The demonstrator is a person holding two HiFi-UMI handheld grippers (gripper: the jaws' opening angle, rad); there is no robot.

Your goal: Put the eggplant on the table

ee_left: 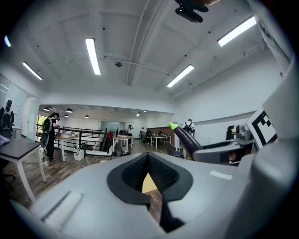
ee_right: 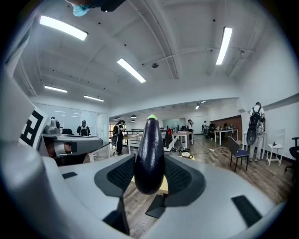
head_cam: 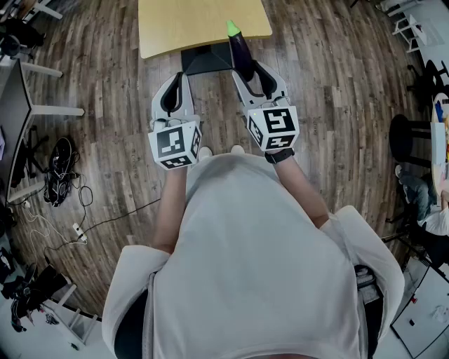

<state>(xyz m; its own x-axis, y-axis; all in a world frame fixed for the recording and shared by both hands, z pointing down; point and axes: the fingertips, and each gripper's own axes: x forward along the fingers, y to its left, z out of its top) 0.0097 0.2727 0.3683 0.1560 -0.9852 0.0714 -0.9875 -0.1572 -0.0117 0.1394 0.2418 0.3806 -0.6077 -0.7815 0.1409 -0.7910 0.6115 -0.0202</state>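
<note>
Nearest in is the person's white shirt (head_cam: 252,280), with both arms stretched forward and the two tools side by side with a gap between them.

The left tongs (head_cam: 175,76) are pinched together, tips touching and nothing in them. They're held level, just short of the near edge of the desk (head_cam: 189,21).

The right tongs (head_cam: 254,70) are spread wide and clamped on the eggplant (head_cam: 243,50). They grip its fat dark end, so it pokes forward past the tips, angled up a bit. So the eggplant is up in the air in the right tongs, not resting on anything.

In the head view its green cap crosses the desk's near edge, close to the right front corner. The rest of it hangs on the person's side of that edge, beside the black base (head_cam: 207,59).

Beyond the edge, the tan desktop runs off to the left of the cap. Either side of the desk is open wood floor (head_cam: 323,63).

The clutter sits well off: a tangle of cables (head_cam: 62,168) way out left and a black stool (head_cam: 403,137) far right.
</note>
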